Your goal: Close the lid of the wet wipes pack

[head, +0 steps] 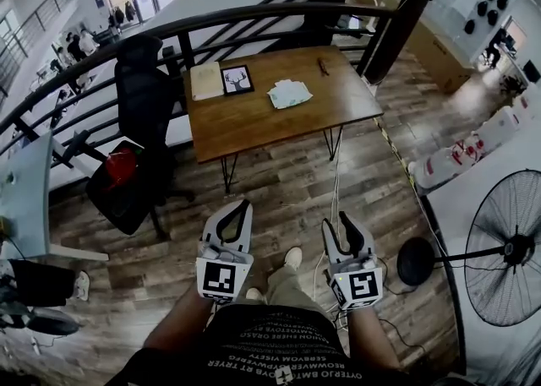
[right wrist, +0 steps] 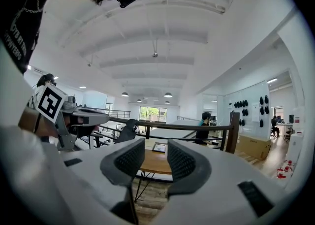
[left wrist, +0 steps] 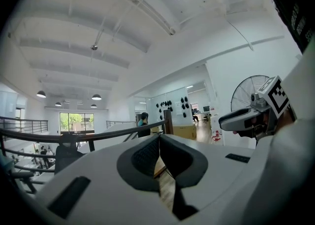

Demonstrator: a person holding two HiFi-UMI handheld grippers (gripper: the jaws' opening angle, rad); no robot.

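The wet wipes pack [head: 289, 94], pale and flat, lies on the brown wooden table [head: 254, 122] ahead of me, right of a framed picture [head: 237, 80]. I cannot tell from here how its lid stands. Both grippers are held low over the wooden floor, well short of the table. My left gripper [head: 243, 205] [left wrist: 159, 138] is shut, its fingertips touching with nothing between them. My right gripper [head: 341, 222] [right wrist: 156, 145] is open and empty; the table top [right wrist: 155, 162] shows through the gap between its pads.
A sheet of paper [head: 205, 80] and a small dark item [head: 323, 66] also lie on the table. A black office chair [head: 139, 89] stands at its left, a curved black railing [head: 254, 17] behind it. A standing fan [head: 507, 249] is at the right.
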